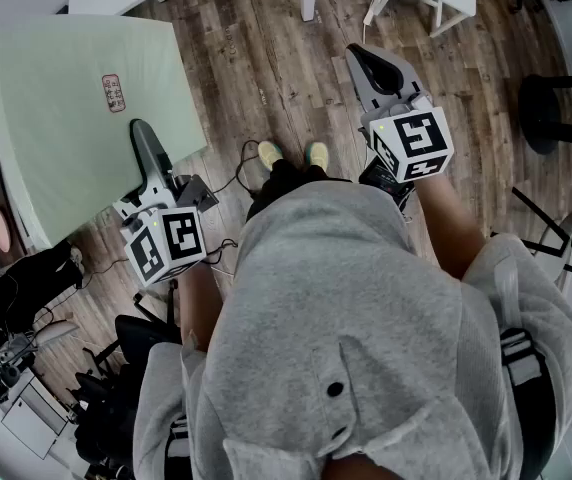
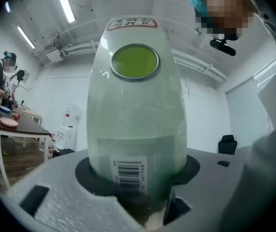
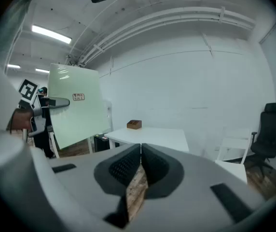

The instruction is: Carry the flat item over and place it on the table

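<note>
The flat item is a large pale green board [image 1: 76, 118] with a small red-printed label, held out level to my left over the wooden floor. My left gripper [image 1: 143, 133] is shut on its near edge, one dark finger lying on top. In the left gripper view the board [image 2: 135, 115] rises from between the jaws of the left gripper [image 2: 138, 175], with a barcode sticker just above them. The right gripper view shows the board [image 3: 75, 110] at the left with the left gripper [image 3: 55, 102] clamped on it. My right gripper [image 1: 371, 60] [image 3: 140, 153] is shut and holds nothing.
A white table [image 3: 152, 138] with a small brown box [image 3: 134, 124] stands ahead, a black office chair [image 3: 269, 129] to its right. A dark table [image 2: 24, 125] with pink plates and a person beside it are at the left. A black stool [image 1: 546, 108] stands at the right.
</note>
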Demonstrator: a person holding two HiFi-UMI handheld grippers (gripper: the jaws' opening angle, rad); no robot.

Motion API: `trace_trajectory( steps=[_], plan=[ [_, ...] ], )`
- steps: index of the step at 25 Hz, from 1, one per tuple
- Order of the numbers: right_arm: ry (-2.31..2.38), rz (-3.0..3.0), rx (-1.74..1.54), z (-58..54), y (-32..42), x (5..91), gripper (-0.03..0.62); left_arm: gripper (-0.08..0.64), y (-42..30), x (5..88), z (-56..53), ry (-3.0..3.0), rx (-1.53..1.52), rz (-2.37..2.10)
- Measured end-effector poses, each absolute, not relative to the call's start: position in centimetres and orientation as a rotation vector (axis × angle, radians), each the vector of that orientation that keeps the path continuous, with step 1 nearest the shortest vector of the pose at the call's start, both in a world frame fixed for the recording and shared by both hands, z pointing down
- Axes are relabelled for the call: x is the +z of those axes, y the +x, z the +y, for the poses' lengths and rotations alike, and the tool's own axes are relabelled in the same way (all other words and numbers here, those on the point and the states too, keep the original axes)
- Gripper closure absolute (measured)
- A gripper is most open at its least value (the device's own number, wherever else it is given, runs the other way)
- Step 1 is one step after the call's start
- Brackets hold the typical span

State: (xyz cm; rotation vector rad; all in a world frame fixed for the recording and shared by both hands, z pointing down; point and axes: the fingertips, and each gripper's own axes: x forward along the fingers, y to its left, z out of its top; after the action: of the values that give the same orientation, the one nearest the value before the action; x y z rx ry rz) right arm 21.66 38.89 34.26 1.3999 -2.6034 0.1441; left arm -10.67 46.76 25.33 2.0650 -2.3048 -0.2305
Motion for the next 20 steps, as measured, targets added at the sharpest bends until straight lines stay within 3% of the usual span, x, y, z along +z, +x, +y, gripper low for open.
trace_trajectory(
  steps=[20],
  plan=[
    [1.46,-2.705,0.178,37.8,24.6,33.6,0.563,0.296,-4.4,23.9,44.2,2.282,-0.257,-2.23]
  ],
)
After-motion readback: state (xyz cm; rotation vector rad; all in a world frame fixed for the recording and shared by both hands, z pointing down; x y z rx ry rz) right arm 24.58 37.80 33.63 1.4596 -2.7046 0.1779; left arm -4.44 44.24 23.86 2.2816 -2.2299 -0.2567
